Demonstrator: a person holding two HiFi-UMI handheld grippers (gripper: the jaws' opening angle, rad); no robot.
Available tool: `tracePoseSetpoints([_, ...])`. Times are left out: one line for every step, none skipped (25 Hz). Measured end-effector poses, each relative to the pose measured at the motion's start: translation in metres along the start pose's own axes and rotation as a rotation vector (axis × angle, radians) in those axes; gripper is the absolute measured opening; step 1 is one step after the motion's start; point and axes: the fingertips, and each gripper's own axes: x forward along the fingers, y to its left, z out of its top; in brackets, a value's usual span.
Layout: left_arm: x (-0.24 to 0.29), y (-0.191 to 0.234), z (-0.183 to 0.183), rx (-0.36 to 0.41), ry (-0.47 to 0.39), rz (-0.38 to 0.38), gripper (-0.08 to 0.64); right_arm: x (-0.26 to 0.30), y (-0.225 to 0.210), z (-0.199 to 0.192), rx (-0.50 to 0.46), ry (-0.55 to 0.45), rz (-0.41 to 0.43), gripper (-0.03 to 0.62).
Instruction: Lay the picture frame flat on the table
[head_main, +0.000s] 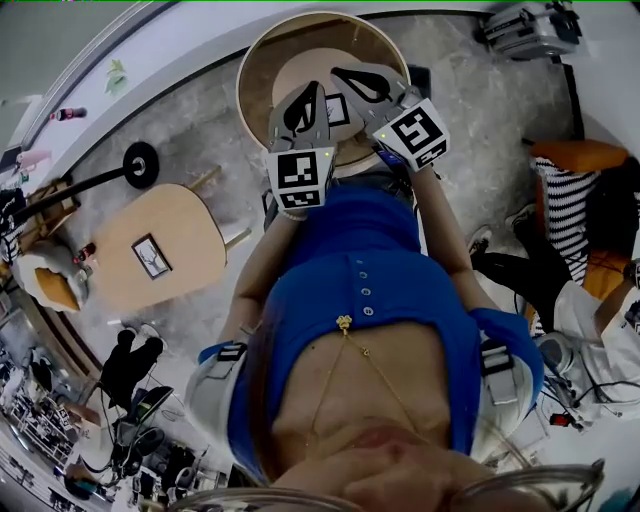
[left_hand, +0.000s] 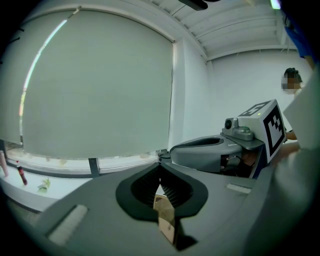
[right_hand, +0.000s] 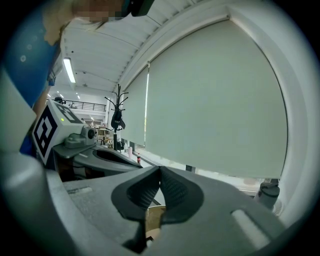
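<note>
Your left tool (head_main: 316, 92) and right tool (head_main: 342, 72) both have their jaws pressed together on nothing. Reach in like that and you will probably shove the picture frame (head_main: 338, 109) across the round bench (head_main: 262, 55), or tip it over hard instead of lowering it. The two tools also sit close enough to knock each other. The frame is on the bench just beyond the tips, between the two tools and partly covered by them. I can't tell whether it stands or already lies flat. Neither tool's own view shows it.
</note>
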Motion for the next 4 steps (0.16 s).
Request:
tracePoseSetpoints([0.0004, 0.0010, -0.0004, 0.000, 0.001, 0.000, 0.000, 0.0010, -0.0002, -0.0001, -0.002, 0.000, 0.001, 0.000])
tracePoseSetpoints([0.0009, 0.0021, -0.0006, -0.001, 0.001, 0.001, 0.000, 0.0021, -0.0006, -0.0001, -0.003, 0.000, 0.003, 0.001])
tracePoseSetpoints([0.0015, 0.0034, -0.0008, -0.001, 0.001, 0.002, 0.000, 0.0034, -0.0010, -0.0002, -0.005, 0.000, 0.004, 0.000])
tracePoseSetpoints([0.0020, 0.0048, -0.0009, -0.001, 0.000, 0.003, 0.000, 0.0047, -0.0014, -0.0002, -0.006, 0.000, 0.005, 0.001])
